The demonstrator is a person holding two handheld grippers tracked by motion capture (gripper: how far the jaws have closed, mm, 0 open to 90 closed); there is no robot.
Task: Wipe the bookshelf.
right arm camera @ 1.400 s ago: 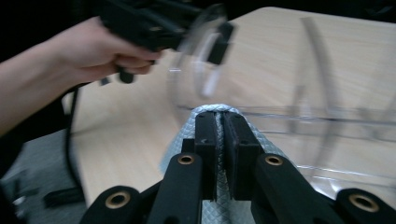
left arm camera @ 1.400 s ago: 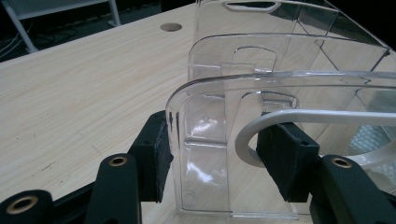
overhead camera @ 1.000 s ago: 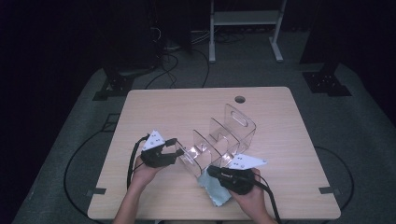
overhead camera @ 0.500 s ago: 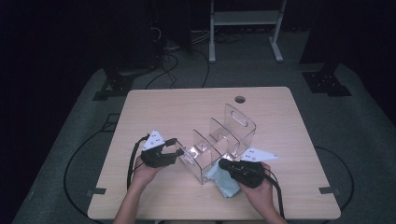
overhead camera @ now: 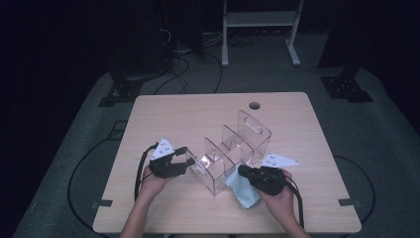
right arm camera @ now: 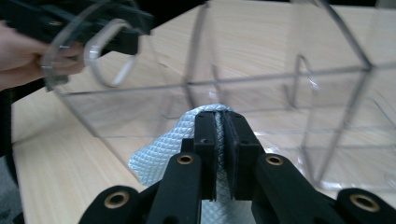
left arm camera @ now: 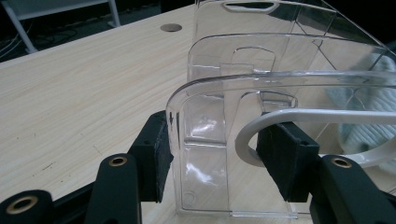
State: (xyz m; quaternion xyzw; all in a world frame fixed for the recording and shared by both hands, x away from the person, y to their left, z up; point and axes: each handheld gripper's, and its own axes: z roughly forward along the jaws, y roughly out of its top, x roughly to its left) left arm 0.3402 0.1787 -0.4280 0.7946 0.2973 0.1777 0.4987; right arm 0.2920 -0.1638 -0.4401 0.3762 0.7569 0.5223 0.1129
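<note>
A clear acrylic organizer (overhead camera: 238,144) with several upright dividers stands mid-table. My left gripper (overhead camera: 190,164) holds its near-left end wall (left arm camera: 205,140). Its jaws are shut on that wall, one pad at the outer edge and the other at the handle cutout (left arm camera: 219,154). My right gripper (overhead camera: 243,171) is at the organizer's front side, shut on a light blue quilted cloth (overhead camera: 242,189). In the right gripper view the cloth (right arm camera: 156,156) is pinched between the pads (right arm camera: 219,122) and lies against the clear wall (right arm camera: 280,88), with the left gripper (right arm camera: 122,38) beyond.
The wooden table (overhead camera: 173,114) has a round cable hole (overhead camera: 254,105) near its far edge. A white metal frame (overhead camera: 257,20) and cables lie on the dark floor behind. Through the clear walls the cloth (left arm camera: 373,112) shows in the left gripper view.
My right gripper has slid to the right along the organizer's front side, drawing the cloth with it. The left gripper and the organizer have stayed put.
</note>
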